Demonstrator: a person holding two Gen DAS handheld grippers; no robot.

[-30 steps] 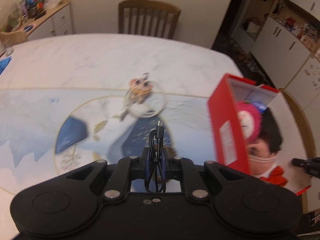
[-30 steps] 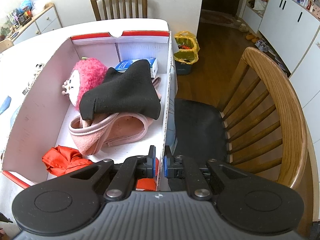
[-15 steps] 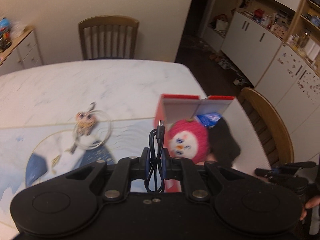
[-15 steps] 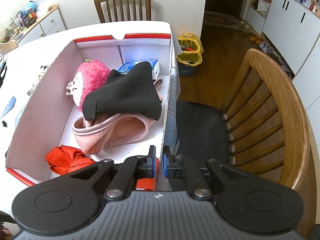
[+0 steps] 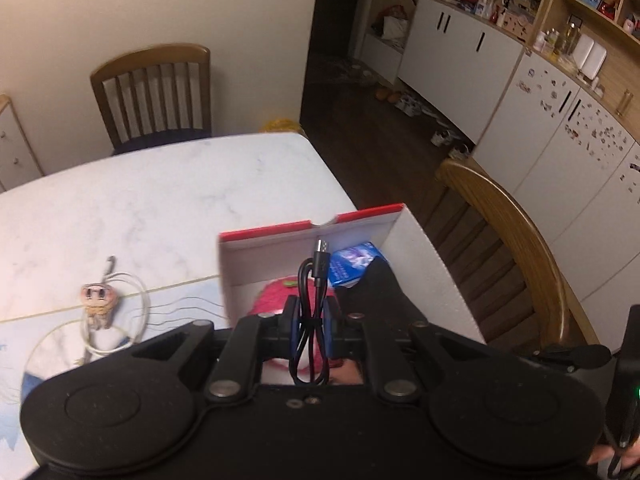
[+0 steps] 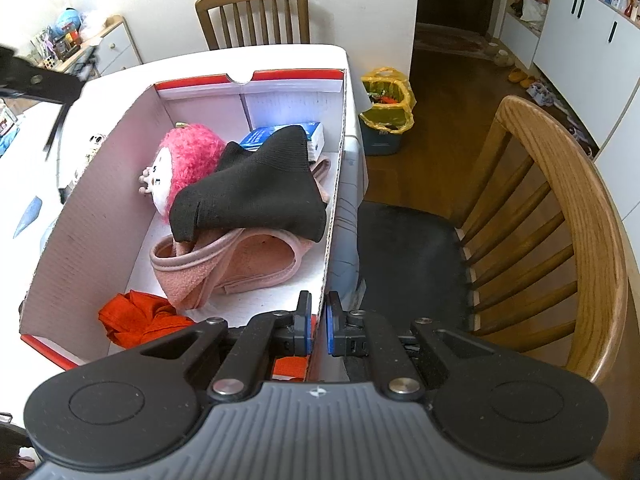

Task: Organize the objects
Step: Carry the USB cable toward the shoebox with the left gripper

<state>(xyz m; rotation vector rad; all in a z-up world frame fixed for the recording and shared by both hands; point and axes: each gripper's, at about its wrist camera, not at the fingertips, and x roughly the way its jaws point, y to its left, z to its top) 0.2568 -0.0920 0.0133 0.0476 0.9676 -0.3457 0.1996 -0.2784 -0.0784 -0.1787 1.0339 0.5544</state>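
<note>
At far left of the left wrist view we see a white cable (image 5: 116, 312) with a small figure charm (image 5: 98, 298) lying on the table (image 5: 160, 200), not yet collected. Moving right, the left gripper (image 5: 311, 320) clamps a coiled black cable (image 5: 310, 320) between its blue pads (image 5: 329, 322); the plug end stands up above the pads and the loop hangs below. We judge it to be over the near end of the cardboard box (image 5: 424, 264), above the pink plush toy (image 5: 272, 300).

What could go wrong: the coil is pinched only at its waist, so on release a loop may snag on a pad and drag out, or the cable may fall on the box wall and slide onto the table. A release too far left would miss the box.

In the right wrist view, the right gripper (image 6: 318, 324) is clenched on the box's right wall (image 6: 334, 208), steadying it at the table edge beside the wooden chair (image 6: 560, 216). If that grip slips, the box could tip off the edge. Inside lie the plush toy, a black cloth (image 6: 256, 188), a pink garment (image 6: 236, 264), an orange cloth (image 6: 140, 316) and a blue packet (image 6: 280, 136).

Both grippers point steeply downward, the left over the box interior, the right at the near right corner.
</note>
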